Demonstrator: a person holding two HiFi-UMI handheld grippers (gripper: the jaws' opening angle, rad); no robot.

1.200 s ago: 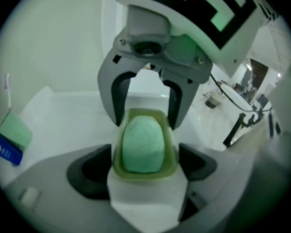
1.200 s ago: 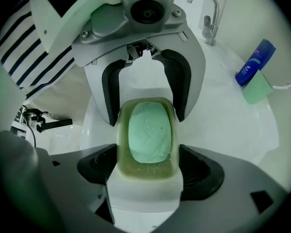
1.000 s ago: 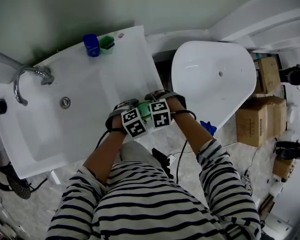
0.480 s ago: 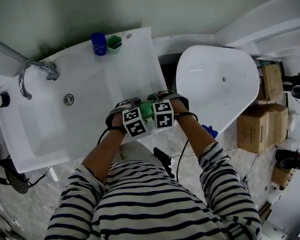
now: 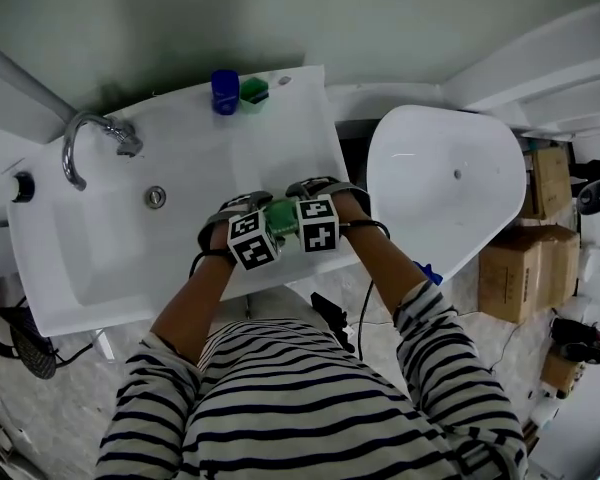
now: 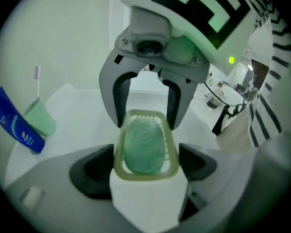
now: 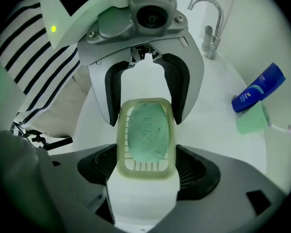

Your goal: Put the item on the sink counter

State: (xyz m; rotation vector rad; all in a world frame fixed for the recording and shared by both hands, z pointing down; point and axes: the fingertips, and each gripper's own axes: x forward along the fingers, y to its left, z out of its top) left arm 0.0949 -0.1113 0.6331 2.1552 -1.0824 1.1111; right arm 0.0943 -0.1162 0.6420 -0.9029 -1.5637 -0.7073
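At the near right edge of the white sink bench (image 5: 280, 128), the left claw (image 6: 145, 165) and right claw (image 7: 146, 173) each clamp one end of a pale slatted plastic soap dish (image 5: 281, 215) carrying a green oval soap bar (image 7: 146, 132); an uneven release could tip it off that edge

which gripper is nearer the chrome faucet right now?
Left. The left gripper grips the yellow-green plastic soap dish at the end facing the chrome faucet; the right gripper grips its opposite end, farther away.
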